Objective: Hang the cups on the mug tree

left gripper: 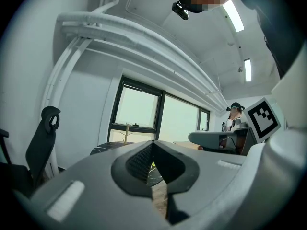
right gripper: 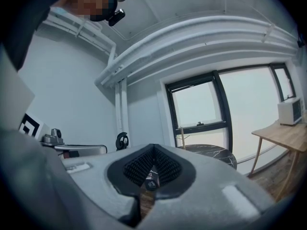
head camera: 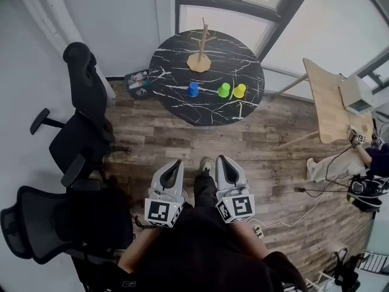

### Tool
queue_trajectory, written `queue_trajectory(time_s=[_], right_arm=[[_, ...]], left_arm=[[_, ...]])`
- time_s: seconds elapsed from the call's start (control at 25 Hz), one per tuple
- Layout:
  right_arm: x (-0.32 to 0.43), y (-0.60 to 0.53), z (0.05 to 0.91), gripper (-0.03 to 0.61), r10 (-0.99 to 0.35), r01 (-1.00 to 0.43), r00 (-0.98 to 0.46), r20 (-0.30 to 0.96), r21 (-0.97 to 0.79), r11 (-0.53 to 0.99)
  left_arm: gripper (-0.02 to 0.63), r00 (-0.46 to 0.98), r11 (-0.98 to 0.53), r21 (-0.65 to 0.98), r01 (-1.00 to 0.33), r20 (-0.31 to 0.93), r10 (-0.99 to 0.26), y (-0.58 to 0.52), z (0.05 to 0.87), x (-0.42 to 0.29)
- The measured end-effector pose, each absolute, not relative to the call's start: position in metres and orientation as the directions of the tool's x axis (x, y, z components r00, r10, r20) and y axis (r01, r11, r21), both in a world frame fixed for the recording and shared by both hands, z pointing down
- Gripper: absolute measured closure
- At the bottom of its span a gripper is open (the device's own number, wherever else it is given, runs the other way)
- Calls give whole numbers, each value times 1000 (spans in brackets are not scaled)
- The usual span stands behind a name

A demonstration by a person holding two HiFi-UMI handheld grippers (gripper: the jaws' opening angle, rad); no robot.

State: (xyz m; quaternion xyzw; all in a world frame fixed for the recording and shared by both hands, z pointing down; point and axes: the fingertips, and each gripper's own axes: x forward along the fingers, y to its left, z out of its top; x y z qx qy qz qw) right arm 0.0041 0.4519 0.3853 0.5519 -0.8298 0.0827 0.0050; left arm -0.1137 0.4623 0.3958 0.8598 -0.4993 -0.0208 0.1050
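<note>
While left gripper & right gripper are closed tight w/ nothing gripped, table is well apart; jaws should be opened b4 blue cup is reached.

1. A round black table with white marble veining stands below the window.
2. A small dark crate of odds and ends sits on the floor just beside the table's left edge.
3. Two black office chairs stand at the left, one near the wall and another nearer the camera.
4. A light wooden desk at the right bears a white boxy appliance.
5. Cables trail over the wood-plank floor near a seated person.
</note>
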Motion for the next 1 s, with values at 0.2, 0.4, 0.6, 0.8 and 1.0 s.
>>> queue_trajectory(time_s=[0.2,0.4,0.6,0.8,1.0], right_arm=[[19,417,390,583,-918,-920,-384,104,-131,370],[38,374,395,583,-917,-921,-381,121,-139,364],[56,330,402,583,-906,-913,-400,138,-149,380],[79,284,408,583,-896,-908,-414,159,-148,393],[103,247,416,583,-886,-899,-432,169,-154,410]], left_arm=[[618,502,-478,204,-854,79,-861,426,396,-101],[618,497,-475,199,-857,84,-864,380,397,-86],[618,492,-467,204,-860,95,-865,334,390,-63],[618,482,-455,210,-866,104,-870,291,393,-39],[615,492,-451,277,-848,96,-865,254,396,-10]])
